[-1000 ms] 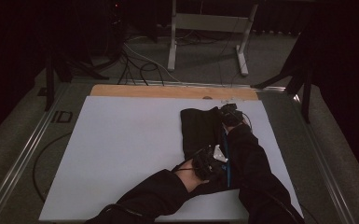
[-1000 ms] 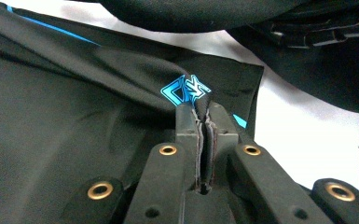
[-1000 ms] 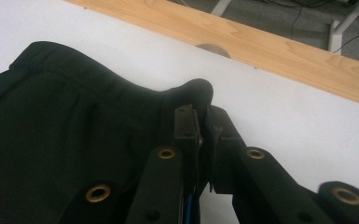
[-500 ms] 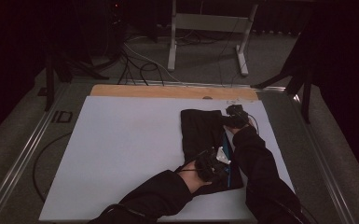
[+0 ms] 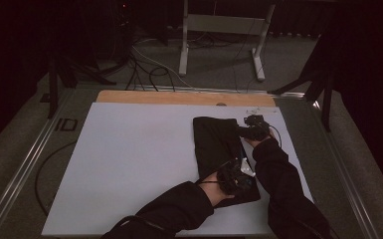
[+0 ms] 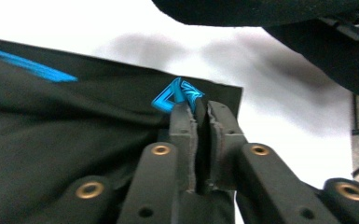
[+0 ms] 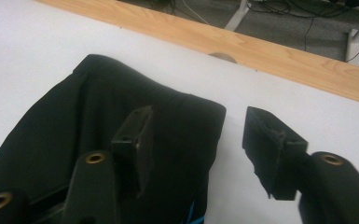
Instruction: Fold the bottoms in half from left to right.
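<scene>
Left claw (image 6: 196, 114) pinching garment's (image 6: 65, 140) blue trim (image 6: 175, 95)

Black long sleeves (image 5: 179, 204), matte black jaws, brass-coloured rivets (image 6: 161, 150) (ring-shaped), worn grey pads (image 6: 186, 135)

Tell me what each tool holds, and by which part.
Left tool pinches the black garment at its blue-marked corner; right tool, jaws just opened, holds nothing.
</scene>
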`<state>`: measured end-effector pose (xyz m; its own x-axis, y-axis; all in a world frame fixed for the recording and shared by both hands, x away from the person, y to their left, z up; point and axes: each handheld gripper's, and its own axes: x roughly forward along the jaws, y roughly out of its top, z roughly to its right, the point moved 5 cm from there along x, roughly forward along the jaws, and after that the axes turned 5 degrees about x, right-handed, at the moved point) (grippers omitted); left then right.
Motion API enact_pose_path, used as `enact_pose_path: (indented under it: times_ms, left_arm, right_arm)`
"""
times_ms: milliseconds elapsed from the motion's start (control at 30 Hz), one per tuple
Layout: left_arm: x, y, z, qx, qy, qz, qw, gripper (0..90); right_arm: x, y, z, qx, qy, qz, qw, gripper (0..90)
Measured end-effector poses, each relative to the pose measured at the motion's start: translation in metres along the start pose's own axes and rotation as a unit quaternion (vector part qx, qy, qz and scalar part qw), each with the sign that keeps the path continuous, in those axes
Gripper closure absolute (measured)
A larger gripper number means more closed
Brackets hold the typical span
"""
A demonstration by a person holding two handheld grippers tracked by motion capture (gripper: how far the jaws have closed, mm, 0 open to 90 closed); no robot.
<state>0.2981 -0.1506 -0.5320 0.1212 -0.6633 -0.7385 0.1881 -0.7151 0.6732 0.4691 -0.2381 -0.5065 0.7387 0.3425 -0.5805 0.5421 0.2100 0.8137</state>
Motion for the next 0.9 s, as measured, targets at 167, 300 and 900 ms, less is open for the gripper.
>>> enact_pose_path:
  times_ms: [167,300,900]
  left_arm:
    - [-0.004,0.005,0.007,0.021,-0.003,0.015,0.9997,57.8]
    - [-0.017,0.008,0.005,0.015,0.005,0.038,0.9992,42.1]
    - [-0.052,-0.019,-0.008,0.0,0.036,0.075,0.9965,1.0]
  right_arm:
    - [-0.004,-0.002,-0.001,0.002,0.006,0.0,1.0,38.4]
    - [-0.009,-0.002,-0.003,0.0,0.011,0.005,0.9999,38.2]
    - [-0.042,-0.016,-0.018,-0.007,0.044,0.012,0.9989,54.9]
